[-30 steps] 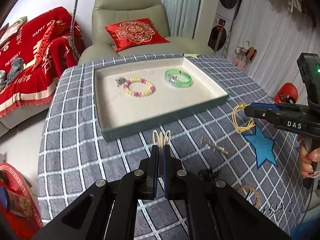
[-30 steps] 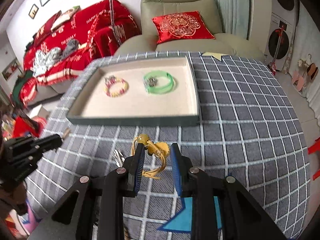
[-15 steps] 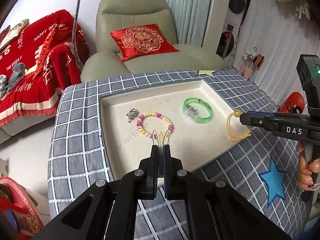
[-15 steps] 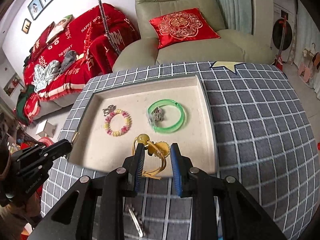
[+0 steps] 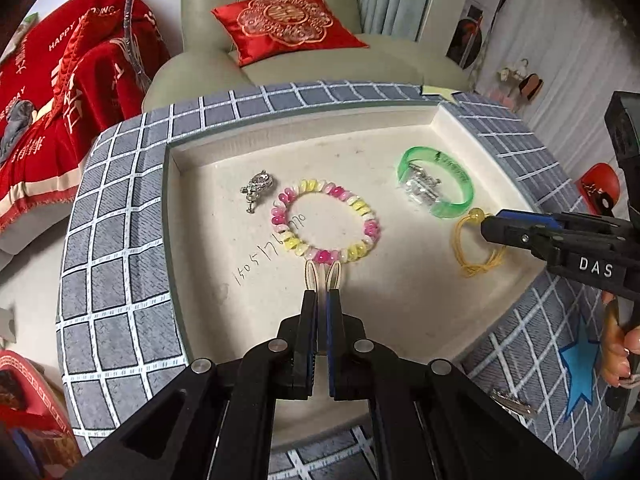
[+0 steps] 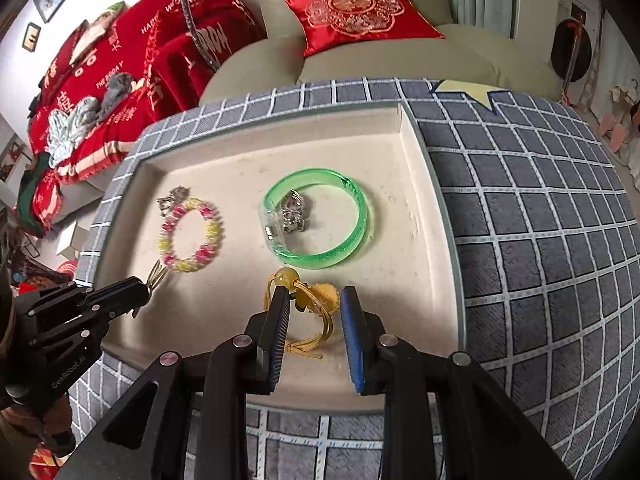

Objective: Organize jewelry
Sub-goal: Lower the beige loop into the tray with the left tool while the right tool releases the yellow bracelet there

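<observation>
Cream felt lines the shallow rectangular tray, where a pink-and-yellow beaded bracelet and a translucent green bangle are laid. A pair of thin gold hoop earrings is pinched in the left hand-held gripper just near of the beads. A yellow cord bracelet with amber beads is clamped in the right hand-held gripper over the tray's near right part.

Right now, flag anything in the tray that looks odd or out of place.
Handwritten digits are scribbled in ink on the cream tray lining, beside the pink-and-yellow bead bracelet. A silver charm lies inside the green bangle. Nothing looks spilled or broken.
</observation>
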`<state>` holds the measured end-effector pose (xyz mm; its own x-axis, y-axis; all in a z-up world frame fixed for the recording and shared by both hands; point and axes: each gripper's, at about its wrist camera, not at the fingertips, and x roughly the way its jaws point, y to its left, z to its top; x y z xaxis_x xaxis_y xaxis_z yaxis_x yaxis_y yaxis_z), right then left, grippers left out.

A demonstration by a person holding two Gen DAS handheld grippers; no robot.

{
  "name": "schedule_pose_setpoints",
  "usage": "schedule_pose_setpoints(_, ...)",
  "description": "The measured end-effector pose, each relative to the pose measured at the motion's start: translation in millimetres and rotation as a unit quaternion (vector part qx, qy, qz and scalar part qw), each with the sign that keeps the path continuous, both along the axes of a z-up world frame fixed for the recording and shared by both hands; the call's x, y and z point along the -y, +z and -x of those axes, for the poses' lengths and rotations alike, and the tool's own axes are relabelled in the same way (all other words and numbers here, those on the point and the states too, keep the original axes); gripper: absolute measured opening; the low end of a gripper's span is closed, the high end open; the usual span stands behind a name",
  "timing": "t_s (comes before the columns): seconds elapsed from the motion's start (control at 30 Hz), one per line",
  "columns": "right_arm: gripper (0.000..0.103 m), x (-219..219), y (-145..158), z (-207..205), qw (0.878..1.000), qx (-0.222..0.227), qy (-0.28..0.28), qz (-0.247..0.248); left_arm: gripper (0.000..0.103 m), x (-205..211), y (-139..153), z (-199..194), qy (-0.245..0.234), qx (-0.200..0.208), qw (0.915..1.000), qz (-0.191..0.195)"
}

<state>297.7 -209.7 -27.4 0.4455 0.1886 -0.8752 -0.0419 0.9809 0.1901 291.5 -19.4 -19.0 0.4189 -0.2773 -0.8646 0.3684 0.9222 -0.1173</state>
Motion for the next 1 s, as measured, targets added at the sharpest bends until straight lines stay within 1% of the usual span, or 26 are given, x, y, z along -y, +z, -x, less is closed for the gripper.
schedule_pose_setpoints(0.2, 0.029, 3.8, -7.3, -10.9, 1.000, 0.004, -0.019, 0.006, 0.020, 1.6, -7.1, -14.2, 0.024, 0.002, 0.9996, -0.010)
schedule_pose_setpoints(0.4, 0.029, 11.0, -9.3, -20.5, 0.999, 0.013, -0.045, 0.004, 0.020, 4.5, -8.3, -21.9, 0.036, 0.025, 0.9987, -0.027)
schedule_pose_setpoints(0.6, 0.031, 5.2, -8.3, -17.8, 0.999, 0.019, -0.041, 0.024, 0.020, 8.0, -8.3, -24.4, 0.040, 0.034, 0.9979, -0.038)
schedule_pose_setpoints(0.67, 0.043, 3.8, -7.5, -16.4, 0.999, 0.017, -0.040, 0.025, 0.020, 8.7, -8.6, -23.4, 0.041, 0.039, 0.9975, -0.041)
schedule_pose_setpoints(0.73, 0.061, 3.3, -6.3, -15.8, 0.999, 0.019, -0.042, 0.021, 0.020, 8.7, -8.4, -21.3, 0.042, 0.043, 0.9973, -0.041)
schedule_pose_setpoints(0.87, 0.064, 7.3, 2.5, -10.2, 0.998, 0.030, -0.052, -0.006, 0.020, 7.2, -8.4, -16.3, 0.043, 0.046, 0.9972, -0.040)
schedule_pose_setpoints(0.93, 0.073, 8.3, 9.0, -5.7, 0.998, 0.038, -0.054, -0.019, 0.020, 6.2, -7.6, -14.1, 0.048, 0.049, 0.9969, -0.040)
schedule_pose_setpoints(1.0, 0.075, 9.1, 16.3, 0.6, 0.997, 0.049, -0.055, -0.028, 0.020, 5.6, -6.6, -12.2, 0.055, 0.050, 0.9964, -0.041)
